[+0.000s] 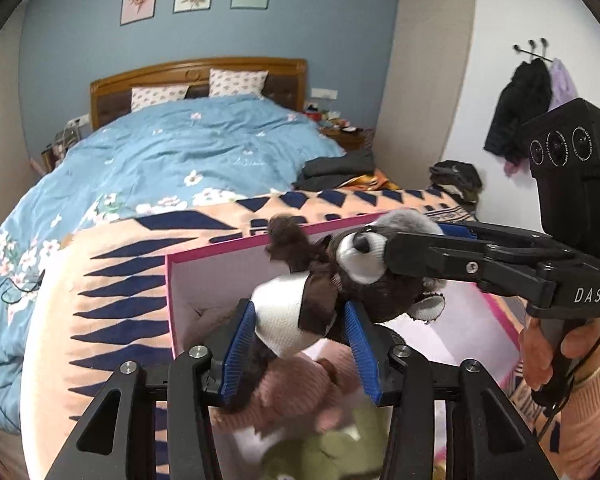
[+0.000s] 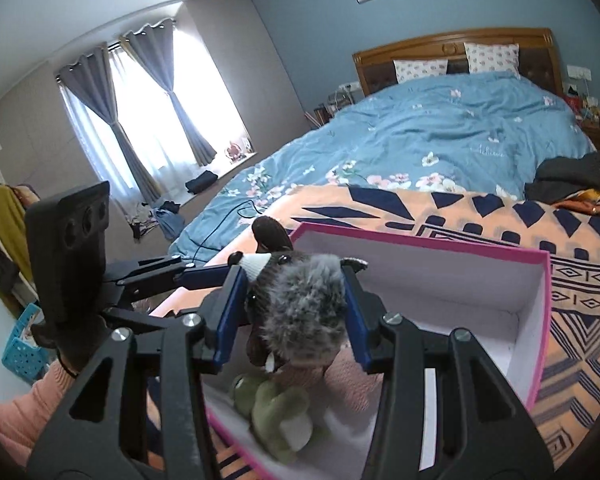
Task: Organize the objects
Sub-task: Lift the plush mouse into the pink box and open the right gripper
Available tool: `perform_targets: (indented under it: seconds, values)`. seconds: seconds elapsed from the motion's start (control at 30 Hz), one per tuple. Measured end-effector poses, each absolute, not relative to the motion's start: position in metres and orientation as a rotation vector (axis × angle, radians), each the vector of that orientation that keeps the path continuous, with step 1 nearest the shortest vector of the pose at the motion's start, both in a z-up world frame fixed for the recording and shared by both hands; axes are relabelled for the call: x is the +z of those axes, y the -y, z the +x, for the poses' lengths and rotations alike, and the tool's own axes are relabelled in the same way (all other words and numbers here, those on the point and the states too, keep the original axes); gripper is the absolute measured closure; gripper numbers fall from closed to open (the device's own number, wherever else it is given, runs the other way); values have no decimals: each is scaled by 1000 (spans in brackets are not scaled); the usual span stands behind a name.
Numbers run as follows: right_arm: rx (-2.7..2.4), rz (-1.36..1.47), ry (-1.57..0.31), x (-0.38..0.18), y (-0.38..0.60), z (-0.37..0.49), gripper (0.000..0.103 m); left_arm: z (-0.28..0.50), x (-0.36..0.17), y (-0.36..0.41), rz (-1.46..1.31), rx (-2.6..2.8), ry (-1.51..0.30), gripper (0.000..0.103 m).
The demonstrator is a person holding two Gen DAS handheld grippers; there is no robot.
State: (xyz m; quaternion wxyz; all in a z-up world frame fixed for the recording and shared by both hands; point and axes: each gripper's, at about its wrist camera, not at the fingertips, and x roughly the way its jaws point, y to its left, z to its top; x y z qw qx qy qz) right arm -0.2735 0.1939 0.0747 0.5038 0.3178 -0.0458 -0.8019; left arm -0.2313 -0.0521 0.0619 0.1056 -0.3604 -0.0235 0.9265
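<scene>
The wide bed, w/ a crumpled blue floral quilt, a carved wooden headboard and two dotted pillows, filled most of both views. An orange fleece blanket w/ navy triangle print lay over its near end, and a dark heap of folded clothes sat on it beyond the box, well apart. On the blanket stood the open rectangular cardboard box, pink outside & white inside. Its near rim and both hand-held grippers crowded the space over the opening.

Above the box hung the brown-and-white plush dog w/ a fuzzy grey head tuft, soft knit on the muzzle and belly. The left hand-held gripper had its ribbed blue pads pressed on the toy's white belly; the right hand-held gripper was clamped on the fuzzy head, so the toy was held from both ends, tilted, clear of the box floor.

Inside the box, under the dog, lay a pink ribbed plush toy and, touching it, a smaller olive-green plush toy w/ a white patch.
</scene>
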Motion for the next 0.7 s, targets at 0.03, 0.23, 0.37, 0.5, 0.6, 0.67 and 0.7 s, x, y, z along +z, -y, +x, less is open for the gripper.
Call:
perform_targets:
  seconds: [0.03, 0.23, 0.37, 0.5, 0.6, 0.67, 0.7]
  values:
    - [-1936, 777, 108, 73, -189, -279, 54, -237, 58, 52, -1091, 2729, 75, 62]
    - [-1927, 881, 86, 54, -160, -314, 54, -274, 27, 62, -1288, 2760, 50, 63]
    - [-1940, 1046, 9, 28, -136, -335, 54, -281, 27, 79, -1301, 2775, 176, 63]
    - [-2001, 1149, -53, 9, -132, -342, 52, -278, 28, 83, -1290, 2789, 200, 63]
    - [-2008, 1210, -48, -1, -138, -348, 49, -271, 28, 83, -1267, 2799, 190, 60]
    - [-2010, 1225, -41, -1, -144, -350, 48, -266, 31, 83, -1237, 2796, 196, 56]
    - [-2008, 1226, -32, 0, -147, -350, 45, -263, 33, 82, -1220, 2800, 196, 51]
